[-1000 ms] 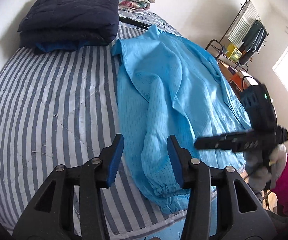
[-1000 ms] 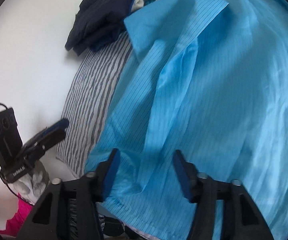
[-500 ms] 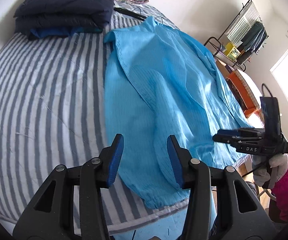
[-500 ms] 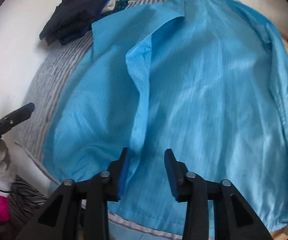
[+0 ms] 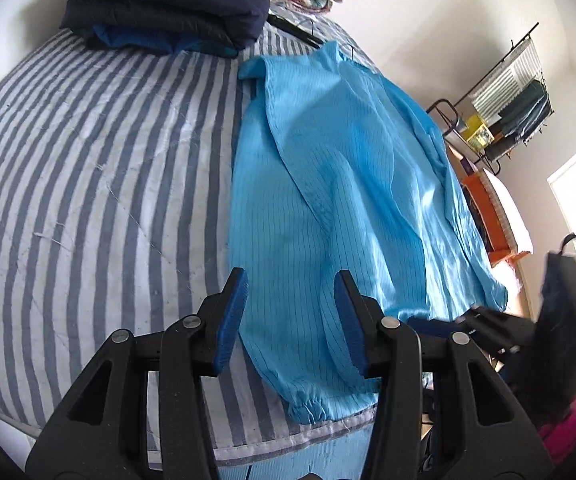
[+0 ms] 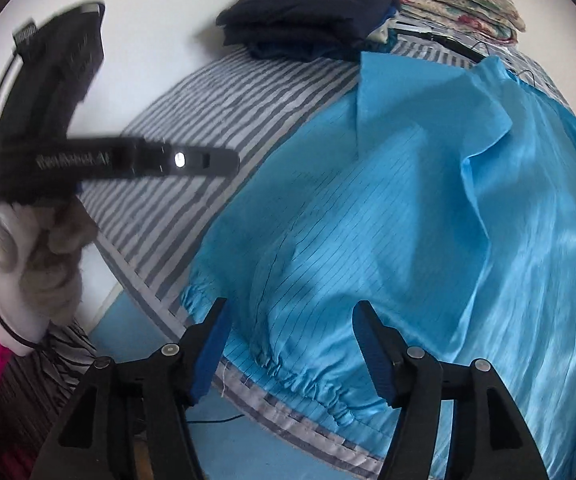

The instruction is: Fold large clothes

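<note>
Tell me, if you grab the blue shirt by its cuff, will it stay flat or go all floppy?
Probably floppy: the blue shirt already lies in soft folds and wrinkles. Its sheen hints that it is slippery, so it may slide on the bed. The gathered cuff looks bunchy, likely an easier grab.

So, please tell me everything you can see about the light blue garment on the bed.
The light blue garment is a large long-sleeved top of thin, slightly shiny fabric with fine dark pinstripes. It lies spread out on the striped mattress, collar towards the far end near the folded dark clothes. One side is folded over the body, leaving a long crease. Both cuffs are gathered with elastic and lie near the front mattress edge. Neither gripper touches it.
</note>
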A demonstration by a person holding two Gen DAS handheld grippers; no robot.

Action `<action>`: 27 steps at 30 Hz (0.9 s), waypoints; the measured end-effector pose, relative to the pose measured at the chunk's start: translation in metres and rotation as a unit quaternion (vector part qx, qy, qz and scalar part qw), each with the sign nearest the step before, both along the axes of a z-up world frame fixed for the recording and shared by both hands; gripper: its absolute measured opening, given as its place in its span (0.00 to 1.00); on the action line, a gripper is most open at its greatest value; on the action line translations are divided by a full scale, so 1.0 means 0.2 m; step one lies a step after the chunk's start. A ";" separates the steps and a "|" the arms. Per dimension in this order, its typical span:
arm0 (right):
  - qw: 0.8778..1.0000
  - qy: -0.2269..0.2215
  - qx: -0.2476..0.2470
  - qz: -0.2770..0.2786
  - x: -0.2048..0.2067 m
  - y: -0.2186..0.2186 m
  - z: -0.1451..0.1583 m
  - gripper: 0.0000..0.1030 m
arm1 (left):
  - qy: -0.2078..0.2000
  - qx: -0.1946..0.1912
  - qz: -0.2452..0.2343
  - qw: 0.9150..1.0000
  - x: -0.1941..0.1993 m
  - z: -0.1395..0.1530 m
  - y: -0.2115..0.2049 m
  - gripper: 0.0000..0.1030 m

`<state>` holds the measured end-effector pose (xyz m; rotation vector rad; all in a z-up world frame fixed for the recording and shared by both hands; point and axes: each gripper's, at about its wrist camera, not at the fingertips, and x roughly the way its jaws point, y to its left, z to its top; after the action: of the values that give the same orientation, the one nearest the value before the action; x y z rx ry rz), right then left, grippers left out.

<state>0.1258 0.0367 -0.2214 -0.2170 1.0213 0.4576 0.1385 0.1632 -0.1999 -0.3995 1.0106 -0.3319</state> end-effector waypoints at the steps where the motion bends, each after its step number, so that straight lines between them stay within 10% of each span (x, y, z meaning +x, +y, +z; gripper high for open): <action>1: 1.000 0.008 -0.016 0.005 0.01 0.01 -0.04 0.30 | -0.003 0.000 0.003 1.000 0.00 0.01 0.01 0.45; 4: 0.999 0.042 0.018 -0.018 0.04 -0.08 -0.07 0.02 | -0.009 -0.002 0.008 1.000 0.00 0.03 0.03 0.45; 11: 0.938 0.058 0.340 -0.026 -0.06 -0.45 0.12 0.04 | 0.004 -0.034 0.011 0.999 -0.03 0.00 0.07 0.45; 14: 0.964 0.076 0.254 -0.022 -0.05 -0.36 0.06 0.31 | 0.003 -0.040 0.016 0.999 -0.06 0.00 0.07 0.45; 19: 0.974 0.059 0.217 -0.007 -0.05 -0.36 0.08 0.45 | 0.013 -0.054 0.012 0.998 -0.12 -0.04 0.06 0.45; 27: 0.981 0.013 0.183 -0.056 0.15 -0.46 0.23 0.44 | 0.050 -0.058 -0.031 0.997 -0.14 -0.15 -0.11 0.45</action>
<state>0.1565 -0.0558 -0.1757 0.1758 0.9507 0.5376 0.1113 0.1408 -0.2298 -0.4955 1.1067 -0.4308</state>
